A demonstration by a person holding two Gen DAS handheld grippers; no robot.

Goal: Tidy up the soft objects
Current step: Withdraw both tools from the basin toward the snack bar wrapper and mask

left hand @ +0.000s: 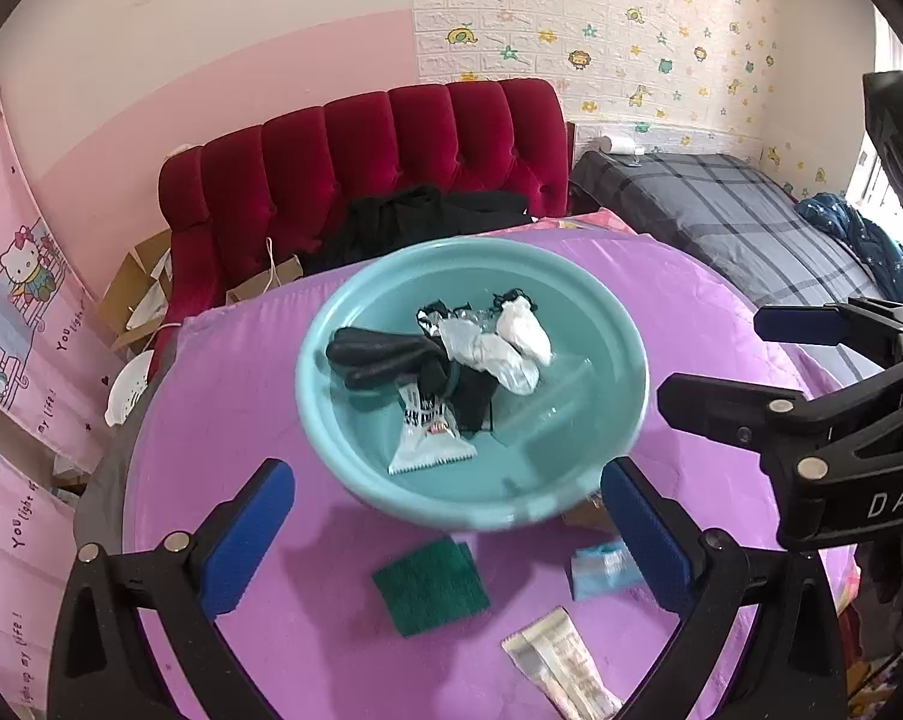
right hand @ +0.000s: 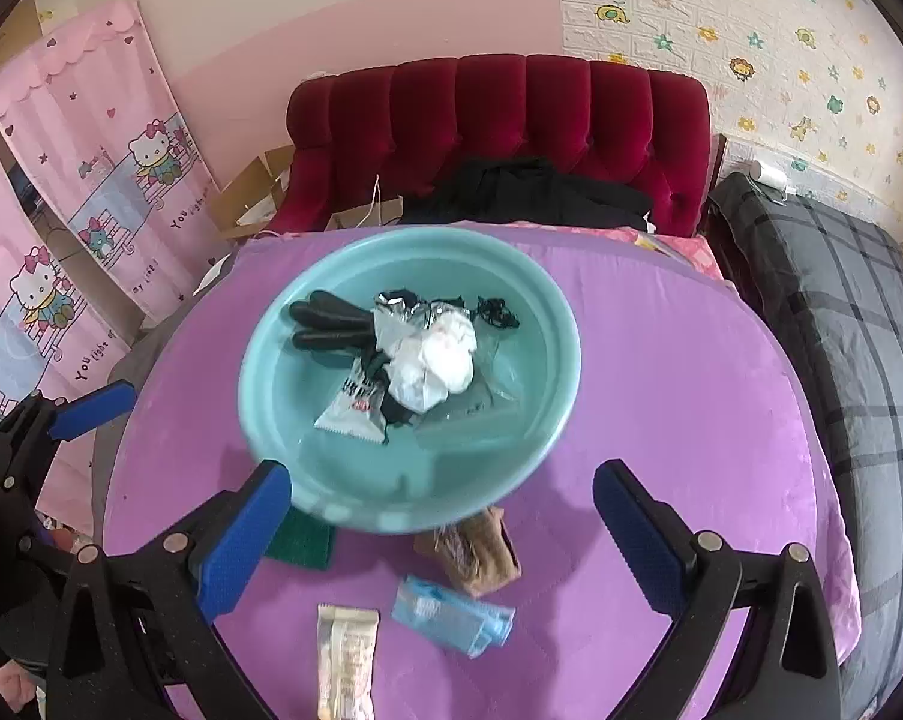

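While the left gripper (left hand: 448,531) hangs with jaws spread wide and empty, its view shows a round teal plastic basin (left hand: 331,420) on the purple-covered worktop (left hand: 223,396), holding a black glove (left hand: 379,354), white crumpled wrappers (left hand: 511,348) and a silvery snack packet (left hand: 430,438). A green scouring pad (left hand: 430,585) lies just before the basin.

From the right wrist, the right gripper (right hand: 442,531) is likewise released; a blue packet (right hand: 451,612), a brown wrapper (right hand: 481,552) and a white sachet (right hand: 346,654) lie near the basin.

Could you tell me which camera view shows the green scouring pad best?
The left wrist view: the green scouring pad lies fully visible on the purple cloth. In the right wrist view, the pad is mostly hidden behind the bowl and a gripper finger.
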